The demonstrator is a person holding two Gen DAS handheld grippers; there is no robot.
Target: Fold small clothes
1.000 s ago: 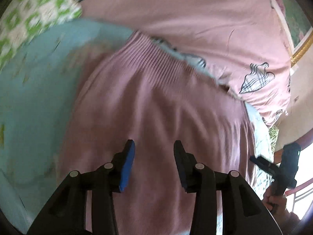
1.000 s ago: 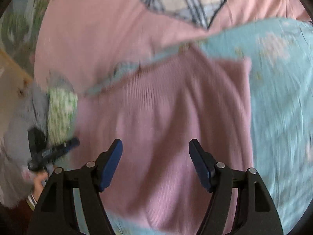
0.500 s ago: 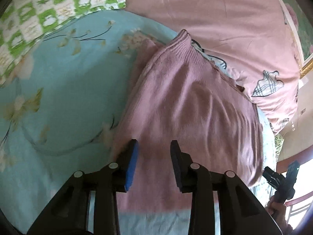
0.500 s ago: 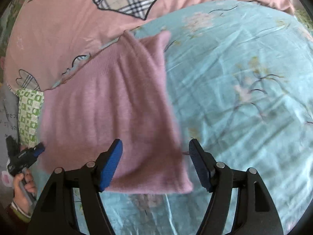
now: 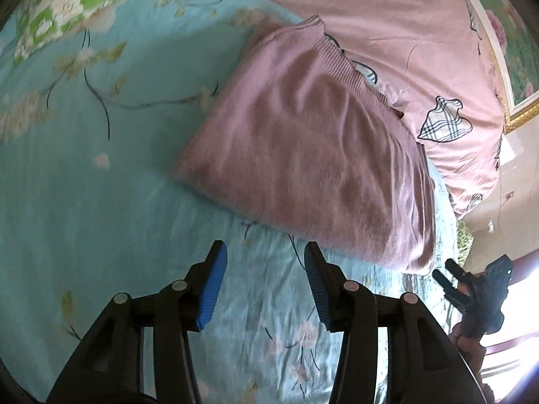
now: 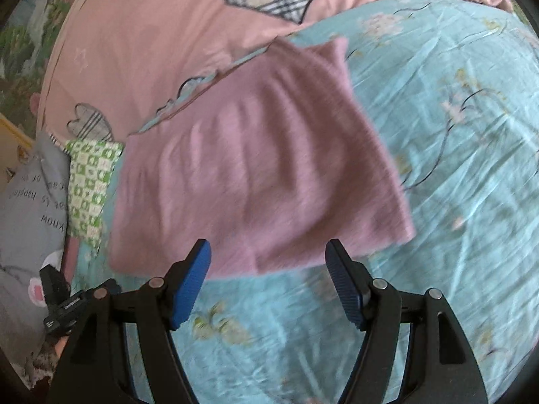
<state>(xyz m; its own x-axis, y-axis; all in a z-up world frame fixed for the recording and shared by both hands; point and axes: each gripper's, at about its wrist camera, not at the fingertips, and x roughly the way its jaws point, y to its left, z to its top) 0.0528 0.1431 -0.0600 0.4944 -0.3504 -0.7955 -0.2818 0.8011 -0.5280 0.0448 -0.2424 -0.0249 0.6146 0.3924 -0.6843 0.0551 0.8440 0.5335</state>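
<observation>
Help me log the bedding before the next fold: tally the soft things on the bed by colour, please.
Mauve knitted garment: 1
Pink quilt with plaid hearts: 1
Turquoise floral sheet: 1
Green-and-white checked cloth: 1
Grey pillow with lettering: 1
Total: 5

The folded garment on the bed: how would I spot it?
Start from the light blue floral bedsheet. Beside the pink quilt with plaid hearts lies the folded mauve knit sweater. Its fuzzy plain knit and ribbed hem set it apart from the smooth printed bedding.
</observation>
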